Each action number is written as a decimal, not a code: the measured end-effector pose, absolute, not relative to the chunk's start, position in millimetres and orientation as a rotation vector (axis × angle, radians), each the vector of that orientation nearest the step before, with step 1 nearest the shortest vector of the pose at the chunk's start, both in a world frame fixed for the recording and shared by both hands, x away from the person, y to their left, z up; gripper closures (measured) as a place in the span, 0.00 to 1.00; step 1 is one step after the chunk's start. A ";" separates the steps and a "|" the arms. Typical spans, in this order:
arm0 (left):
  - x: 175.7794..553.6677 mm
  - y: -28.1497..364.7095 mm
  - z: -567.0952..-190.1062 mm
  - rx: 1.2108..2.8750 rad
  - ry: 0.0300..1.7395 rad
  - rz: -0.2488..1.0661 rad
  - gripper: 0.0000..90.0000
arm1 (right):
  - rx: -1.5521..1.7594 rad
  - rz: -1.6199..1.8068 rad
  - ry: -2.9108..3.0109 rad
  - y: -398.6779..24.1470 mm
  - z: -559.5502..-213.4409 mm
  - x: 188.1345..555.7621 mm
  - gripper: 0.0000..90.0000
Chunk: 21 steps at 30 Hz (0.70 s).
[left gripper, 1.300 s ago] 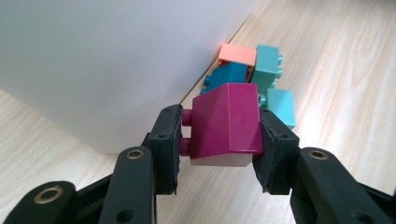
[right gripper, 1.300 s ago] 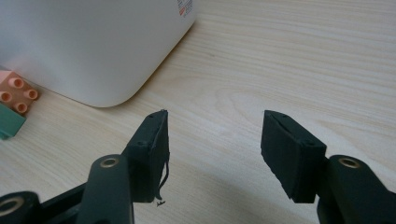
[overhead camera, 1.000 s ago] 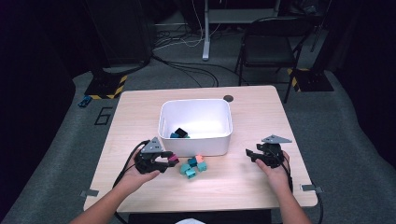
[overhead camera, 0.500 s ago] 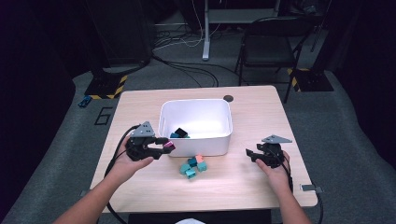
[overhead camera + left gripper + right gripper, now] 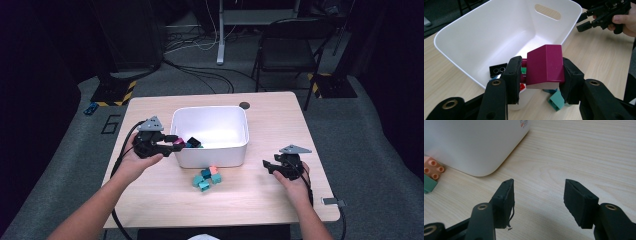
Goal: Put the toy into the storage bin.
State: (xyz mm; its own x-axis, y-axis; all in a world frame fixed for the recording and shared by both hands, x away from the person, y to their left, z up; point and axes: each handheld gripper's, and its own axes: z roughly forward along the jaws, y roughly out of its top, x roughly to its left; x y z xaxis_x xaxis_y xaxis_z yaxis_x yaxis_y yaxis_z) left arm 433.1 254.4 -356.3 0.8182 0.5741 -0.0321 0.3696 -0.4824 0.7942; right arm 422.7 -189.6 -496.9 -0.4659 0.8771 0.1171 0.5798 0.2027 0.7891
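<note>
While your left tool point(image 5: 172, 145) is clamped on the magenta block point(image 5: 545, 65), pads pressed to two opposite faces, it carries that block at the near left wall of the white bin point(image 5: 235, 154), about level with the rim. Your right tool point(image 5: 537, 202) rests low over the tabletop point(image 5: 280, 117) to the right of the bin, jaws apart with nothing between them. A black brick point(image 5: 498, 71) lies on the bin floor just past the held block, and the bin wall stands between the block and that floor. A small heap of teal and orange bricks point(image 5: 206, 178) sits on the tabletop just in front of the bin. From the left tool view you see the bin's handle slot point(image 5: 547, 11) and your other hand beyond the far corner; from the right tool view, the orange brick point(image 5: 432, 167) beside the bin's rounded corner.
</note>
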 end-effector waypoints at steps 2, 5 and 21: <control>438.0 250.7 -358.8 2.134 0.697 0.304 0.63 | 1.363 1.146 2.125 -190.1 -496.9 422.8 0.46; 444.7 247.7 -360.1 2.132 0.704 0.305 0.63 | 1.365 1.145 2.126 -190.2 -497.0 422.8 0.46; 472.3 227.2 -379.9 2.160 0.771 0.343 0.63 | 1.360 1.144 2.127 -189.5 -497.4 423.2 0.46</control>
State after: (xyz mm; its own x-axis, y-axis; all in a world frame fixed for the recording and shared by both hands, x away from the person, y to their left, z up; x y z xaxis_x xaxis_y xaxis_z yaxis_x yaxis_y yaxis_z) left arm 472.3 227.2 -379.9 0.7776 0.6287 -0.0125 0.4120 -0.4943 0.7655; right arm 423.2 -189.5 -497.4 -0.4668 0.8770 0.1137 0.5784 0.2055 0.7895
